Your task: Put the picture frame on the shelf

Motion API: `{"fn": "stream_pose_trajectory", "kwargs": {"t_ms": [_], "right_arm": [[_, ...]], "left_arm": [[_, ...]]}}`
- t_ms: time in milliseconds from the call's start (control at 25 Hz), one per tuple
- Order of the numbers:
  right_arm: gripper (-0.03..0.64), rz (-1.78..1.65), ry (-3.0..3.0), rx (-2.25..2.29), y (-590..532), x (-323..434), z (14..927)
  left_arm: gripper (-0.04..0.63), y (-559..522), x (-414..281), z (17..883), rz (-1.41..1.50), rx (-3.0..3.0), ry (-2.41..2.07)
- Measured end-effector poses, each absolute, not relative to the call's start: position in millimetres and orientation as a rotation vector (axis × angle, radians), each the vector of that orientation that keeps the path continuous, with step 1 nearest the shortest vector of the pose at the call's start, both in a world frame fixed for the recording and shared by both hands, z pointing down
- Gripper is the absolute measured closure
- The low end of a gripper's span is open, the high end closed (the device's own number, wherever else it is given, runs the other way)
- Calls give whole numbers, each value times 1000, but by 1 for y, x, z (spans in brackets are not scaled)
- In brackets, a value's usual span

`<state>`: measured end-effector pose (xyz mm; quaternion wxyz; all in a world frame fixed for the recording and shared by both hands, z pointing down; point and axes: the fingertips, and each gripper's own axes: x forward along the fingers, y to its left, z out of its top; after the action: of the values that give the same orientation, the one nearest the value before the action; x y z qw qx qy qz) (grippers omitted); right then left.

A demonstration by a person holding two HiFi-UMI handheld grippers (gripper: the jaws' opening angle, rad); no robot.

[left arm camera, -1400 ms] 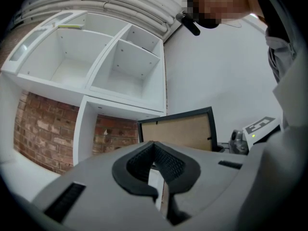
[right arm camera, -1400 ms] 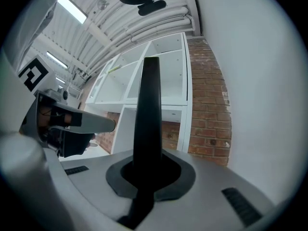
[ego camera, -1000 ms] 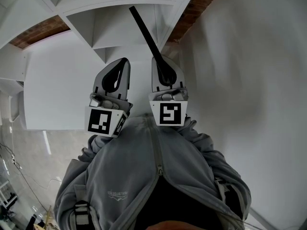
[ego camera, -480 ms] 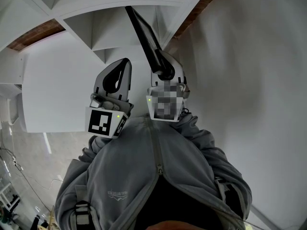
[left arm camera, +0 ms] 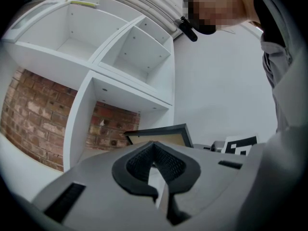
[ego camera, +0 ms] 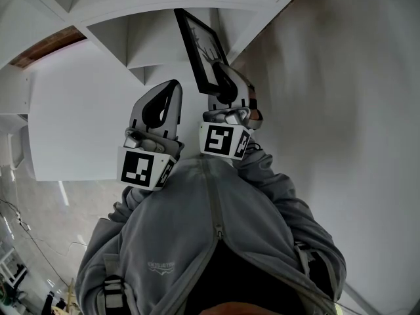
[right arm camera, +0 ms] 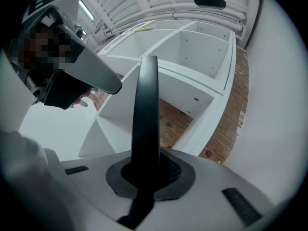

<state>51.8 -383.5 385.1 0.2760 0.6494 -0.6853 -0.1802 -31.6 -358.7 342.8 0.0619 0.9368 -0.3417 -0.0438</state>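
- At the shelf's point(ego camera: 151, 12) right-hand edge we hold the picture frame point(ego camera: 202, 48) up in front of the open compartments. Whether its far end touches a board, we cannot tell.
- Our right gripper point(ego camera: 226, 92) is clamped on the frame's near edge. Its own view shows the black moulding edge-on, standing straight up out of the jaws, which press on it from both sides.
- The frame is thin and black. In the head view it is tilted, with its far end leaning toward the shelf's upper left. The glazed side, with a pale branch-like drawing, faces the white wall point(ego camera: 341, 110) on the right.
- Our left gripper point(ego camera: 172, 87) sits just beside the right one, on its left, and does not touch the frame. Its jaws are pressed together with nothing between them, and its own view shows the dark pads meeting in a closed point.
- From the left gripper view the frame lies just beyond the jaw tips. We see a tan panel inside the black border, in front of a lower compartment.
- The shelf is white and split into square compartments by boards and uprights. A brick wall point(left arm camera: 33, 109) shows behind the lower ones.
- The marker cubes point(ego camera: 144, 167) on both grippers face the head camera.
- Our grey zip hoodie point(ego camera: 197, 241) fills the lower part of the head view, with both sleeves reaching up toward the shelf.
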Motion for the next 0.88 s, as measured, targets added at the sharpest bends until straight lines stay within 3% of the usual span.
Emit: {"fn": "stream_pose_trajectory", "kwargs": {"t_ms": [520,560,720,880], "right_arm": [[583,-604,-1685,1579,-412,42,408],[583,-608,-1678,1574,-414,42,409],[583,-626,-1657,1557,-420,41,411],[581,-643,-1637,1543,-421,40,415]], "left_arm": [[584,-367,-32,366,-26,2794,-1017],[575,-366,-31,368,-20,2794,-1000],[415,-360,-27,371,6,2815,-894],[390,-357,-24,371,37,2841,-872]]}}
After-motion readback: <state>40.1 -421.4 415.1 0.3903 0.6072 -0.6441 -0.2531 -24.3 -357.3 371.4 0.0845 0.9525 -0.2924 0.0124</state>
